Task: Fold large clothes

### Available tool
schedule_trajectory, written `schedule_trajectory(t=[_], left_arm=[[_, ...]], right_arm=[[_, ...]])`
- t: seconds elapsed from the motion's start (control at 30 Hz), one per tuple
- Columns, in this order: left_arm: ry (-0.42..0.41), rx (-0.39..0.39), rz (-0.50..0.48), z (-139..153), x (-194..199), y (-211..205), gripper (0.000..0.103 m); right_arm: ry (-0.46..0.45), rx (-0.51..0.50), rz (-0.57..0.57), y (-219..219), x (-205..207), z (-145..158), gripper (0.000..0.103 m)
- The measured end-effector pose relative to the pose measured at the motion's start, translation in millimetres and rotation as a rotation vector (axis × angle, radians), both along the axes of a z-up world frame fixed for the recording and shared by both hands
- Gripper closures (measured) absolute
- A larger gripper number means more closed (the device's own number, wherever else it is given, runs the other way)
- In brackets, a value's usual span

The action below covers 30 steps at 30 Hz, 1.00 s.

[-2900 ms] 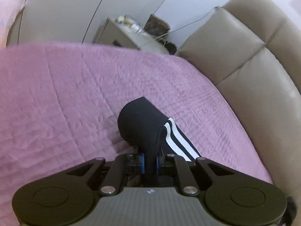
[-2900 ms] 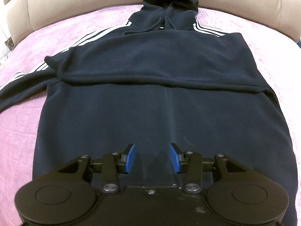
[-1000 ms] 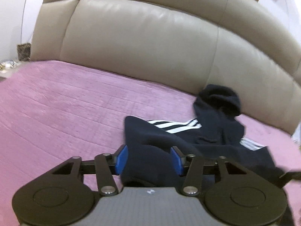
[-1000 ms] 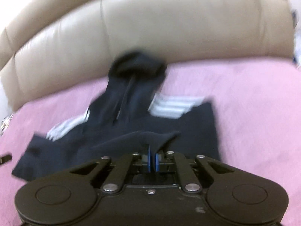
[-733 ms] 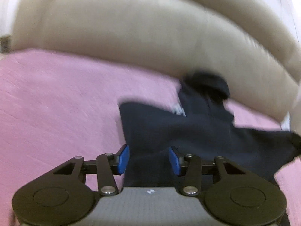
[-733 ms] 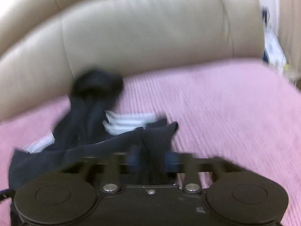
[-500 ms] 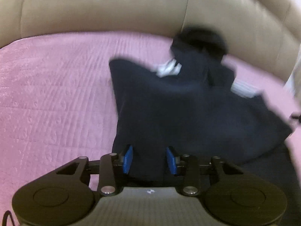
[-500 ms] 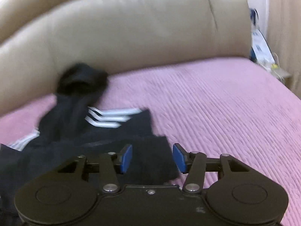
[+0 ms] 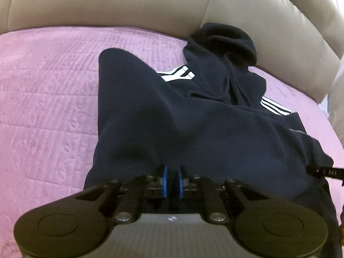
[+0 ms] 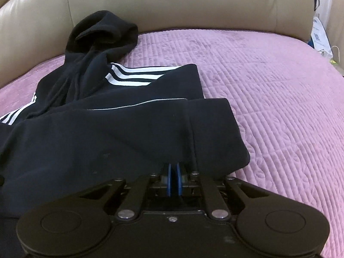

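A: What's hidden here?

B: The near hem of the hoodie (image 9: 193,129) is cut off behind both tool bodies, so the exact edge under the pads can't be seen. Sleeves are folded in; only bits of white stripes (image 10: 133,75) peek out by the shoulders. At the far right edge of the left wrist view a thin black part pokes in, too cut off to name. Some white clutter (image 10: 320,36) sits off the bed's far right corner, too small to read.

A: Where's the garment?

B: Flat on the pink quilt (image 9: 47,99), hood (image 10: 103,32) at the far end, resting against the beige padded headboard (image 9: 107,2). Body is doubled over, near part folded up towards the hood.

A: Left claw?

B: Left gripper (image 9: 172,182) has just been closing: blue pads a narrow slit apart, dark fabric bunched between them. Pinching the near left part of the hoodie.

A: And the right?

B: Right gripper (image 10: 173,179) also just closed in, pads nearly together, thin layer of dark cloth nipped between them near the near right corner, beside a vertical seam (image 10: 191,133).
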<state>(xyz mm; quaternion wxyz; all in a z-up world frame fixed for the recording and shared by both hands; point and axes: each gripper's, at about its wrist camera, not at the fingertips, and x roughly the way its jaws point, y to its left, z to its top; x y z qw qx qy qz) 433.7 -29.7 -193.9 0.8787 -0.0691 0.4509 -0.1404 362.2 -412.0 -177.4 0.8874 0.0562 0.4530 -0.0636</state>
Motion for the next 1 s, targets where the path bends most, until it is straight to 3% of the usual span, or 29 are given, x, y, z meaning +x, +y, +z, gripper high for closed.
schedule_trajectory(t=[0.1, 0.27, 0.33, 0.4, 0.43, 0.5, 0.57, 0.63, 0.8, 0.9, 1.0], left_arm=[[-0.045, 0.011, -0.027, 13.9, -5.8, -5.8, 0.086], [-0.158, -0.109, -0.077, 42.4, -2.4, -22.0, 0.073], [-0.158, -0.115, -0.098, 38.7, 7.7, -34.3, 0.073], [-0.148, -0.086, -0.097, 29.0, 16.4, -45.3, 0.073], [-0.137, -0.084, -0.094, 22.0, 21.0, -49.6, 0.073], [-0.115, -0.073, -0.079, 8.6, 28.2, -55.3, 0.071], [-0.085, -0.050, -0.073, -4.9, 33.0, -59.9, 0.062], [-0.117, -0.038, -0.091, -9.4, 27.8, -61.2, 0.054], [-0.183, 0.026, -0.179, -17.1, 19.3, -74.5, 0.040], [-0.198, 0.008, -0.190, -22.0, 19.4, -72.7, 0.039], [-0.223, -0.080, -0.178, -28.0, 17.7, -60.8, 0.035]], right_arm=[[-0.047, 0.043, 0.062, 0.9, 0.9, 17.4, 0.092], [-0.170, 0.056, 0.158, 14.6, 15.9, 49.7, 0.090], [-0.201, 0.051, 0.195, 23.6, 32.8, 53.8, 0.088], [-0.231, 0.032, 0.216, 33.1, 54.3, 54.3, 0.080], [-0.262, 0.027, 0.217, 37.4, 68.8, 55.0, 0.075], [-0.320, 0.036, 0.171, 42.0, 99.8, 54.7, 0.032], [-0.336, 0.076, 0.150, 45.7, 139.1, 54.9, 0.033], [-0.346, 0.069, 0.145, 51.4, 175.1, 56.4, 0.037], [-0.319, 0.083, 0.107, 58.2, 240.8, 54.4, 0.036], [-0.305, 0.110, 0.082, 58.3, 258.2, 52.4, 0.034], [-0.296, 0.159, 0.050, 56.0, 266.4, 51.7, 0.028]])
